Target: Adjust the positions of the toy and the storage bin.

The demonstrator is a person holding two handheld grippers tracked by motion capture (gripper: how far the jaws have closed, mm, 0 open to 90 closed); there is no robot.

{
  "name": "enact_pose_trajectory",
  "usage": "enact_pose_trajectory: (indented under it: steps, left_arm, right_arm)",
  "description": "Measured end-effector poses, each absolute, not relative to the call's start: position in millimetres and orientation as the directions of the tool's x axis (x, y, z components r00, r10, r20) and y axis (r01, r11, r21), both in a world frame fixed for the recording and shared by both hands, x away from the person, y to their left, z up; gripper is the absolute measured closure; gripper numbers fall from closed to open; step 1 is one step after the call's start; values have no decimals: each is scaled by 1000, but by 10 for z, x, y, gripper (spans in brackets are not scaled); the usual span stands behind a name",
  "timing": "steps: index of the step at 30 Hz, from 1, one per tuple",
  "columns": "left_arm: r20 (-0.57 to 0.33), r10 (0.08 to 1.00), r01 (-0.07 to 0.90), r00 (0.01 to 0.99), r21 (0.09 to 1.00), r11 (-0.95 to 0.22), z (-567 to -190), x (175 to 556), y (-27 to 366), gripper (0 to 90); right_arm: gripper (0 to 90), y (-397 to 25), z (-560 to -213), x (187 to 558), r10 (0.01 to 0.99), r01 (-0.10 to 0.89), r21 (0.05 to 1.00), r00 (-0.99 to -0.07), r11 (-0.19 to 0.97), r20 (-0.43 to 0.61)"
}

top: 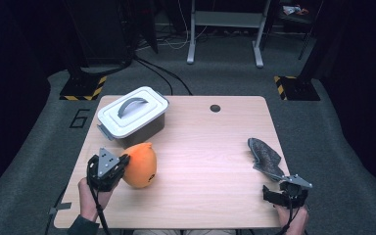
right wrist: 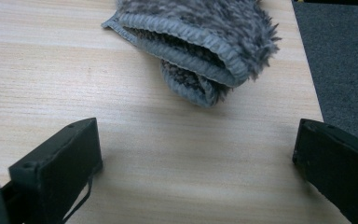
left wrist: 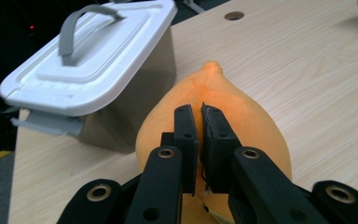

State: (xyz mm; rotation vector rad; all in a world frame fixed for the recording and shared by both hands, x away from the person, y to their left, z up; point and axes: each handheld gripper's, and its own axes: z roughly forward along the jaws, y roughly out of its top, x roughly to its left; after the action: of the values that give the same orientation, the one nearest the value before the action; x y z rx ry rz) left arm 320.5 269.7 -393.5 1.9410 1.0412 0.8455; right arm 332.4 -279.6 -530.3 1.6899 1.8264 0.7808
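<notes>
Left hand-held gripper (top: 122, 164): I see it at about 8 o'clock on the tabletop (top: 205, 161), held in the person's left hand (top: 90, 193). In the left gripper view its 2 black jaws stand nearly together, with a thin slit between the pads (left wrist: 187, 135), pinching a fold of the orange plush toy (left wrist: 223, 112).

Orange plush toy: it sits just to the 3 o'clock side of the left hand-held gripper in the high view, resting on the tabletop, its pointed tip toward 12 o'clock. A small dark mark shows low on its side; I cannot tell what it is.

Lidded box (top: 133, 116): at 12 o'clock from the toy and just beside it. It has grey walls, a white lid and a grey arched handle (left wrist: 81, 28), with a grey latch at its near end. The lid is on.

Right hand-held gripper (top: 280, 192): at about 4 o'clock on the tabletop, near the front edge, in the person's right hand (top: 293, 218). In the right gripper view its 2 jaws stand wide apart with bare wood between them.

Grey fuzzy sock (right wrist: 200, 42): it lies on the tabletop at 12 o'clock from the right hand-held gripper, near it but clear of the jaws, its ribbed cuff opening facing the gripper. It is close to the tabletop's right edge.

Round hole (top: 215, 108): set in the tabletop near the far edge, at about 1 o'clock.
</notes>
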Motion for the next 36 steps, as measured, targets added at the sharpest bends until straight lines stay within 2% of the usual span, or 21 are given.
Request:
enact_pose_trajectory:
  steps: [19, 24, 32, 36]
  left_arm:
    - [177, 943, 493, 283, 817, -301, -4102, 3179, 3325, 854]
    - [200, 955, 547, 220, 785, -291, -4155, 3209, 3457, 850]
    - [248, 959, 596, 138, 752, -281, -4267, 3372, 3606, 822]
    - [238, 964, 606, 115, 752, -258, -4301, 3463, 3695, 769]
  right_arm:
    - [2, -2795, -5303, 3322, 997, 692, 720, -77, 51, 4]
    - [2, -2792, -5302, 3320, 997, 693, 719, -74, 47, 6]
    - [2, -2789, -5302, 3321, 997, 693, 719, -74, 46, 8]
    - [2, -2789, -5303, 3320, 997, 693, 719, -74, 46, 8]
